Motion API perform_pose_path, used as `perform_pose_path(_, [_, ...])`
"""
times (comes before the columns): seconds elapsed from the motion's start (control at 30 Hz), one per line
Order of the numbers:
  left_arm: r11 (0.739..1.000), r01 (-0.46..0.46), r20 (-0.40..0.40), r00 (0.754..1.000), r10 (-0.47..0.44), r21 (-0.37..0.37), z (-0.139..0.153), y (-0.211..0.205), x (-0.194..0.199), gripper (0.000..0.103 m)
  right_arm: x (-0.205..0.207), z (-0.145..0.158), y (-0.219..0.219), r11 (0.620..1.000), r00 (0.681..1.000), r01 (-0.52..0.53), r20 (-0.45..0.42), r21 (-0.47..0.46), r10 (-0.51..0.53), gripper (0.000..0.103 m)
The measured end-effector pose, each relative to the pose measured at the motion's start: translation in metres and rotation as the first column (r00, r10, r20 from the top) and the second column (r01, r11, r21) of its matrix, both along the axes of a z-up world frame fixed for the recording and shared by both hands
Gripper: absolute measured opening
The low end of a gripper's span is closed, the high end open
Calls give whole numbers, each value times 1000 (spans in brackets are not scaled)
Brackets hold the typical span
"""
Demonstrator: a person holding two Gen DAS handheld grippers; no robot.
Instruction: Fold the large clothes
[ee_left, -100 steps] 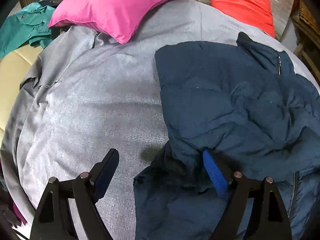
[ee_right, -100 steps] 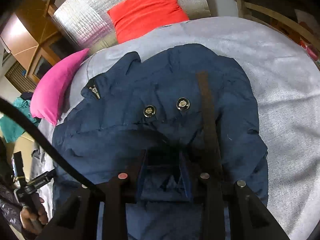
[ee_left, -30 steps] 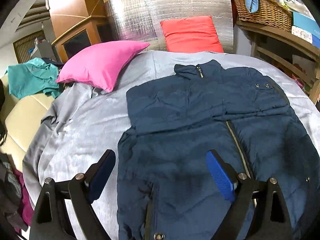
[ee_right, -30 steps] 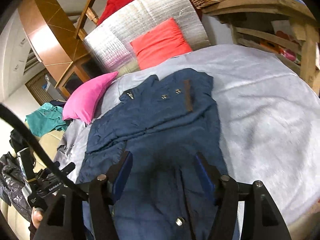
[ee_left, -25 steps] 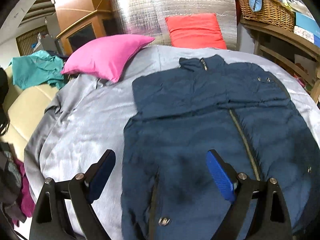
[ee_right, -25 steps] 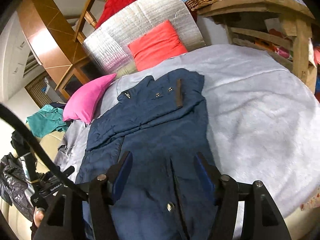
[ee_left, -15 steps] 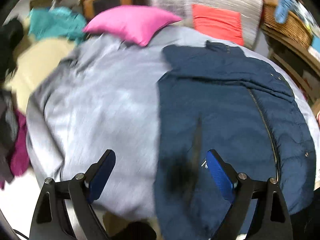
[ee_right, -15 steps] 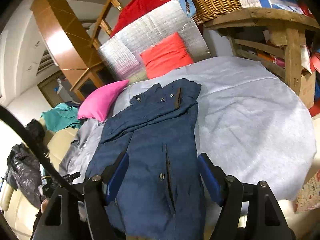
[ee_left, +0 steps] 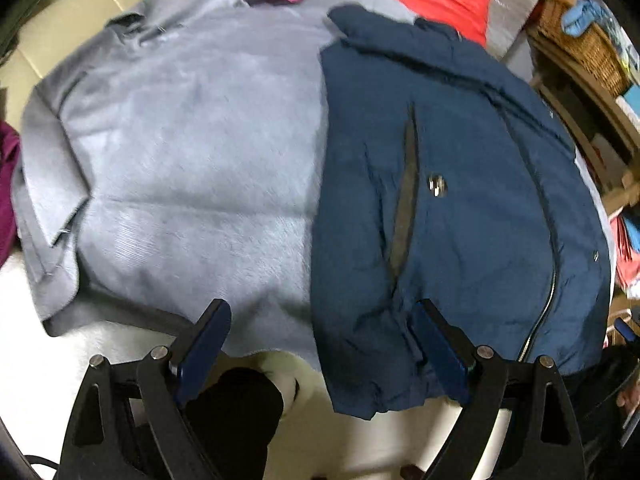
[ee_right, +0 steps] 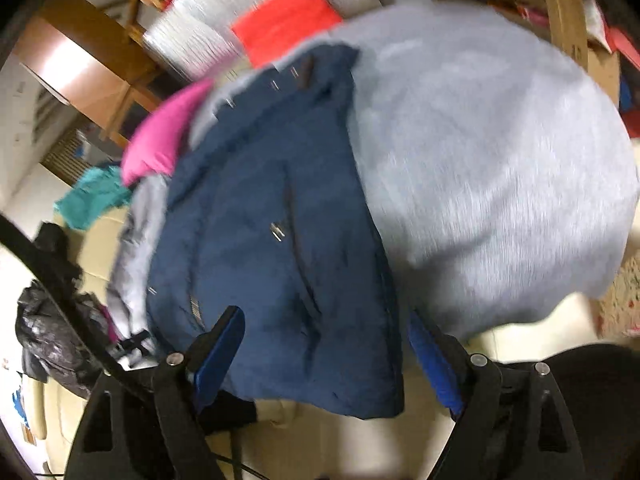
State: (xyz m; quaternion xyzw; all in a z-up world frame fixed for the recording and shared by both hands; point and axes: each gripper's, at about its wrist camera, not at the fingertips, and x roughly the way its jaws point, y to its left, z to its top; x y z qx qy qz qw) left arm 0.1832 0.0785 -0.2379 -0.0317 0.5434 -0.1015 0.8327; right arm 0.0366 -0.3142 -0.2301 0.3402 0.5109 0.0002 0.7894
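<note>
Navy jacket [ee_left: 460, 208] sprawls across the grey-covered bed [ee_left: 192, 152], hem draped over the near edge — puffy, soft, likely slippery — as my left claw [ee_left: 320, 356] and right claw [ee_right: 326, 364] hover wide, empty, best gripping its hem corners.

Left tongs [ee_left: 320, 344] and right tongs [ee_right: 326, 354], jaws wide apart, empty.

Both wrist views above near edge, facing forward, sharing jacket [ee_left: 460, 208], right view apparently tilted

Grey cover [ee_left: 192, 152] over cream sofa [ee_left: 76, 24]; wooden shelf [ee_left: 576, 92] holding wicker basket [ee_left: 588, 56]; silver panel [ee_right: 200, 28] behind.
</note>
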Motion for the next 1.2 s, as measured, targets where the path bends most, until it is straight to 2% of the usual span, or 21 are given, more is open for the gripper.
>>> perform_pose_path(0.13, [999, 41, -48, 998, -43, -33, -13, -9, 5, 92, 3, -22, 3, 999, 997, 2, -76, -32, -4, 86])
perform_pose_path(0.3, [992, 76, -98, 992, -85, -96, -25, -19, 8, 92, 9, -46, 4, 1000, 991, 17, -135, 8, -16, 86])
perform_pose_path(0.5, [980, 100, -121, 985, -122, -170, -30, -26, 6, 92, 19, -68, 13, 1000, 979, 8, -204, -3, -8, 85])
perform_pose_path(0.57, [979, 93, -129, 985, -118, -183, -33, -26, 5, 92, 20, -71, 18, 1000, 980, -17, -197, -8, 15, 77])
perform_pose_path(0.63, [974, 76, -144, 984, -108, -214, -36, -23, 7, 92, 22, -69, 23, 999, 984, -48, -172, 19, 51, 55])
perform_pose_path(0.67, [970, 65, -149, 983, -103, -235, -37, -22, 7, 90, 22, -67, 26, 998, 986, -66, -153, 17, 68, 52])
perform_pose_path(0.7, [964, 57, -156, 983, -100, -261, -38, -19, 7, 79, 21, -63, 29, 996, 987, -86, -136, 7, 86, 44])
perform_pose_path(0.73, [960, 51, -160, 982, -98, -274, -39, -17, 7, 67, 21, -61, 33, 994, 987, -106, -122, -1, 105, 43])
perform_pose_path(0.8, [963, 39, -158, 984, -84, -266, -40, -16, 6, 57, 21, -59, 38, 991, 985, -135, -110, -9, 133, 43])
perform_pose_path(0.9, [966, 40, -161, 983, -83, -256, -41, -18, 6, 55, 19, -63, 39, 991, 983, -135, -128, -11, 133, 45])
perform_pose_path(0.97, [971, 31, -175, 982, -74, -238, -43, -20, 9, 62, 21, -66, 38, 994, 983, -110, -148, 13, 111, 52])
perform_pose_path(1.0, [973, 30, -196, 978, -76, -227, -47, -22, 11, 64, 21, -70, 36, 995, 982, -101, -158, 22, 104, 62])
perform_pose_path(1.07, [975, 40, -219, 972, -89, -216, -53, -29, 11, 64, 26, -73, 37, 995, 981, -94, -167, 30, 97, 64])
perform_pose_path(1.1, [977, 48, -208, 974, -93, -210, -53, -33, 10, 64, 27, -73, 38, 994, 982, -104, -158, 23, 106, 64])
perform_pose_path(1.17, [977, 71, -181, 978, -108, -202, -50, -38, 7, 58, 28, -68, 44, 991, 982, -133, -132, 5, 132, 50])
perform_pose_path(1.2, [976, 83, -170, 978, -118, -199, -48, -40, 4, 50, 27, -64, 47, 988, 982, -151, -118, -12, 149, 43])
